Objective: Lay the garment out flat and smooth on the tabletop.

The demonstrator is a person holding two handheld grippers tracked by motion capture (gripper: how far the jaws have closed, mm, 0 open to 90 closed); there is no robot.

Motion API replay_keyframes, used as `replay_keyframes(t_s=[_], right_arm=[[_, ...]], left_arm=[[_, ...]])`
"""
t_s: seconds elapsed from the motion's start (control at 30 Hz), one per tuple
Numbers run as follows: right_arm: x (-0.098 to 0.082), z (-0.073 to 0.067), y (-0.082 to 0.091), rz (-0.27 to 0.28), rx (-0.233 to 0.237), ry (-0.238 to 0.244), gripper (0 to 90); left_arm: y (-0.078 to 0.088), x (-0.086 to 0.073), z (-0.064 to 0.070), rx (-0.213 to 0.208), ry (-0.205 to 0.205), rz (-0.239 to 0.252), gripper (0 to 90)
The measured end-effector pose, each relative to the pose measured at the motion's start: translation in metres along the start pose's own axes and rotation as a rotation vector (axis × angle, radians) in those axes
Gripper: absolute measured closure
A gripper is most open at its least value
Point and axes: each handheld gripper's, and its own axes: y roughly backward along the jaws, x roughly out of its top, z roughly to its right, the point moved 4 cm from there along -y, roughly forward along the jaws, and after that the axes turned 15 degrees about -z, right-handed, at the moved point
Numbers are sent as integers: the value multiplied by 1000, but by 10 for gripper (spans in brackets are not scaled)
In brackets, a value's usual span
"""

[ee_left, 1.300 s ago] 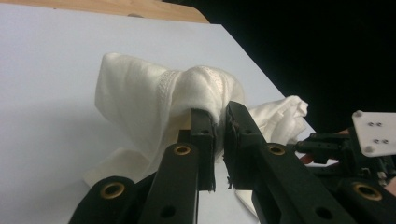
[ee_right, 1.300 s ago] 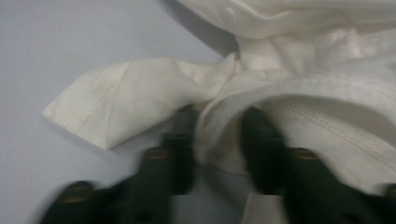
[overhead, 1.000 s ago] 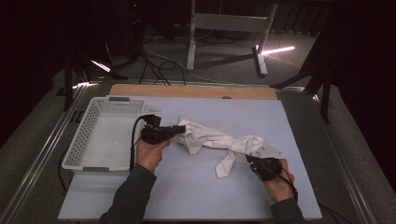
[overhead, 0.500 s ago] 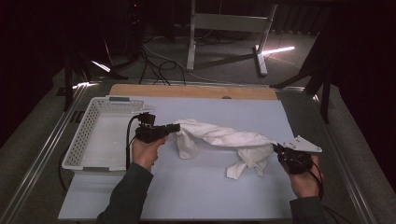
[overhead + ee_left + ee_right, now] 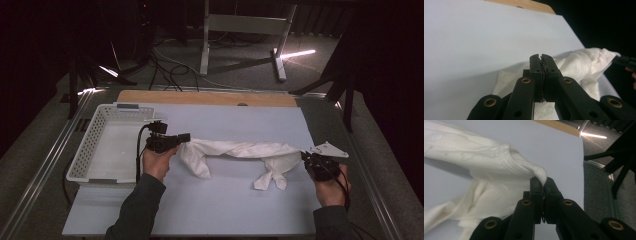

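In the high view, the left gripper (image 5: 184, 137) sits near the middle-left of the pale blue table sheet (image 5: 235, 205), held in the person's left hand (image 5: 159, 161), with its jaws pointing toward the right and closed on one end of the white garment (image 5: 240, 150). The white basket (image 5: 90, 150) stands just behind that gripper, on the side away from its jaws. From the left gripper the garment runs as a bunched band across to the right gripper (image 5: 306, 157), which pinches its other end near the sheet's right edge; the right hand (image 5: 330, 187) holds that gripper from below, and a grey three-cornered plate (image 5: 327, 150) sits on top of it. Two folds of cloth hang down to the sheet, one just past the left gripper's jaws and one close before the right gripper's jaws. In the left gripper view, the left gripper (image 5: 541, 57) has just been closing, and its two black jaws now stand pressed together with thin cloth caught between them; the white garment (image 5: 581, 65) spreads below and to the right of them, reaching toward the far gripper at the picture's right edge. In the right gripper view, the right gripper (image 5: 543, 182) has its jaws pressed together on a peak of the white garment (image 5: 491, 167), which fans out from the tips to the left over the sheet.
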Motion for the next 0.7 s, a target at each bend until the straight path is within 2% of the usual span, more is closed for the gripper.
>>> replay_keyframes(t_s=[0.03,0.1,0.13,0.2,0.27,0.3,0.33,0.4,0.47,0.6,0.7], right_arm=[[0,1,-2,-3,-11,-3,874],[1,3,-4,-8,-15,-14,874],[1,4,-5,-5,-14,-22,873],[3,2,-8,-9,1,-25,869],[4,0,-9,-13,6,-11,867],[5,-3,-11,-13,8,-9,862],[8,-9,-12,-6,21,-4,746],[11,-17,-11,6,33,9,589],[13,-26,-9,20,38,22,472],[13,-39,-4,44,45,43,350],[11,-48,2,57,52,58,331]], left_arm=[[0,1,-2,-2,19,6,894],[-1,1,-6,27,42,3,895],[-3,0,-6,37,36,-4,894],[-6,-2,-2,45,-3,-9,872],[-7,-2,0,45,-14,-4,797],[-9,-2,3,23,-21,15,797],[-9,-2,5,23,-27,25,652],[-10,-2,9,25,-39,30,538],[-11,-4,14,27,-55,31,450],[-12,-10,27,12,-108,38,364],[-12,-17,39,-2,-159,50,338]])
